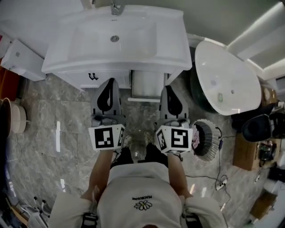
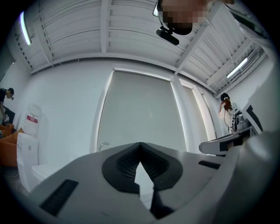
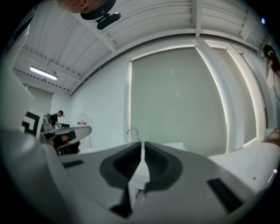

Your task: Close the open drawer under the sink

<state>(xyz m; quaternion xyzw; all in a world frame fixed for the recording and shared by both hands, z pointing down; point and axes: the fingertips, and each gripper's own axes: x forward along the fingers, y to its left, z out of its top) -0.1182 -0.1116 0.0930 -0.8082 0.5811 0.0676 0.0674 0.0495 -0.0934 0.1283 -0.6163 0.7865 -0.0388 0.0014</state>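
Drawer (image 1: 148,83) sits at 12 o'clock from the person. It's pulled out of the vanity under the sink (image 1: 171,51), with its front panel nearest the feet.

Left gripper (image 1: 111,81) is at 11 o'clock and right gripper (image 1: 168,87) at 1 o'clock. Both have their jaws pressed together at the tips with nothing between them, so this looks like a push job, not a grab.

Risks as I read them:
- Both tips flank the drawer rather than facing its front panel. Driving straight to 12 would hit the cabinet face, not the drawer.
- The right tip is just beside the drawer's right side wall. It could slip down that side and wedge against the vanity.
- Pushing with one gripper, off-centre, could rack the drawer on its runners and leave it part open.
- The closed tips make a narrow contact and may skid off a smooth panel.
- The left tip is near the black handle (image 1: 92,76) and could snag it.

Count:
- 1 open drawer
- 1 mounted sink
- 1 faucet (image 1: 116,8)
- 1 black handle
- 2 grippers
- 2 marker cubes (image 1: 107,137)
- 1 loose basin (image 1: 227,80) at 2 o'clock
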